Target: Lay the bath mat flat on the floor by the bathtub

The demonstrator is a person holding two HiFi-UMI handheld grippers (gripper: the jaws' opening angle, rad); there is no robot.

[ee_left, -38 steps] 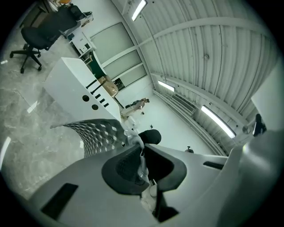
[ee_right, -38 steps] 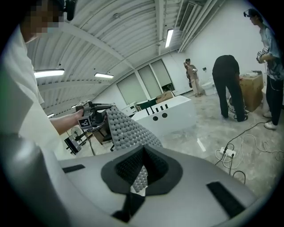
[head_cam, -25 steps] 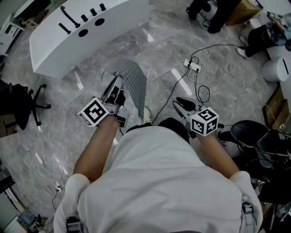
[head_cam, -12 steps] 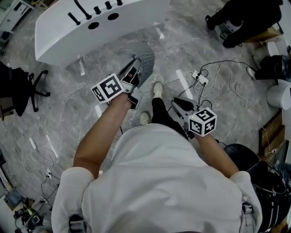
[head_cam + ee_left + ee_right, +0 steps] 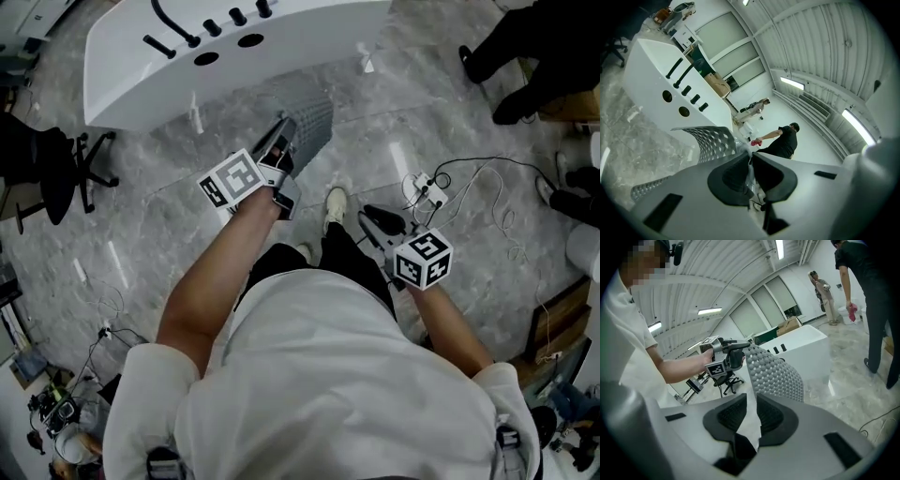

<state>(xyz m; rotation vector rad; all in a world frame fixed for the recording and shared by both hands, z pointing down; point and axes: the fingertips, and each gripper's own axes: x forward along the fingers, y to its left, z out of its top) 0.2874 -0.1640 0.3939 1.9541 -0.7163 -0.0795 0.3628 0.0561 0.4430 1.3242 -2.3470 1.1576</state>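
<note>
Grey and full of small holes, the bath mat is being held up off the floor, just beside the long side of the white bathtub. One edge of it is being pinched by the left hand-held gripper, whose jaws are being kept narrow on the sheet. From there the mat is curving outward and bending over towards the tub. In the left gripper view the bent sheet is being seen rising past the jaw tips, with the tub's row of dark holes and its two dark bars behind it.

The right hand-held gripper is being held nearer the person's body, beside a pale shoe, and in the head view it is well apart from the mat. Its jaws are being kept close together, with only a thin slit between the pads. A pale strip is showing through that slit, in line with the mat beyond.

A white power strip with its cables is lying on the floor to the right, and a black office chair is standing to the left of the tub. Farther off, a person in black is being seen with something red in hand.
</note>
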